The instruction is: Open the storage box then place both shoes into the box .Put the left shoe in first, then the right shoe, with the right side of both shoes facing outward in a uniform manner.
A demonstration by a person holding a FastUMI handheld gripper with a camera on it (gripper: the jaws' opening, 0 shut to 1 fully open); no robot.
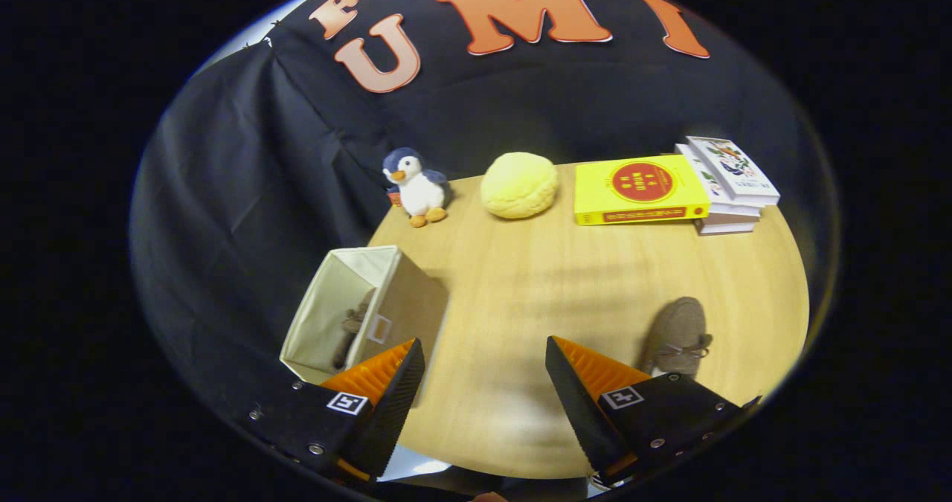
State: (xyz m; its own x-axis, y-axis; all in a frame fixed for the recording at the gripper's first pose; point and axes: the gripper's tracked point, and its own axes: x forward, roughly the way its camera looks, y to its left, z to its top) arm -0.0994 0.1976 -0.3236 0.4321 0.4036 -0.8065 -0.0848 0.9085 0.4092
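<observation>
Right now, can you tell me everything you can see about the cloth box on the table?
The storage box is a pale cream box that looks like fabric, with soft straight walls and a small label window on its side. It stands open-topped on the wooden table, near the edge, just ahead of one finger of the open hand-held gripper. A brownish shoe already lies inside, against a wall. Nothing grips the box.

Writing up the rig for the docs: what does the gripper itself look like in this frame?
The gripper has two wedge-shaped fingers with ribbed inner faces, tapering to points. Each sits on a black blocky mount fixed with small silver screws. Each mount carries a small square black-and-white marker on its top. No cables visible.
</observation>
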